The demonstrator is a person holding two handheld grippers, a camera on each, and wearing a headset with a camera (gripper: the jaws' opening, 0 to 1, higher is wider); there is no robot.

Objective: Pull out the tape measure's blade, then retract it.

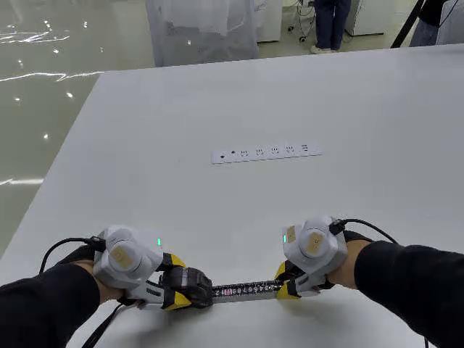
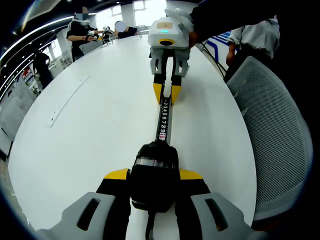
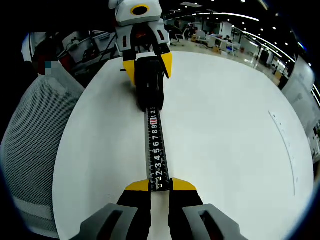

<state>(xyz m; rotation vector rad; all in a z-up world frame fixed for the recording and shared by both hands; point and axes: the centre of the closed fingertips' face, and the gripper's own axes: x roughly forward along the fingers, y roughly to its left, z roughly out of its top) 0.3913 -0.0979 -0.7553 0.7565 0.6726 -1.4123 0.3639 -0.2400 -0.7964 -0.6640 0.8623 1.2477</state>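
Observation:
A black tape measure case [image 1: 187, 286] [image 2: 154, 172] [image 3: 149, 84] rests on the white table near its front edge, with my left gripper [image 1: 174, 290] [image 2: 152, 175] shut around it. Its blade [image 1: 245, 291] [image 2: 164, 121] [image 3: 155, 151] lies flat on the table, drawn out about a dozen centimetres to the right, numbers facing up. My right gripper [image 1: 284, 285] [image 3: 160, 186] [image 2: 167, 91] is shut on the blade's free end. The two grippers face each other along the blade.
A white power strip [image 1: 265, 152] [image 2: 66, 100] [image 3: 284, 142] lies flat mid-table, well beyond the grippers. A grey mesh chair [image 2: 272, 140] [image 3: 35, 150] stands at the table's near edge. People stand past the far side of the table [image 1: 330, 24].

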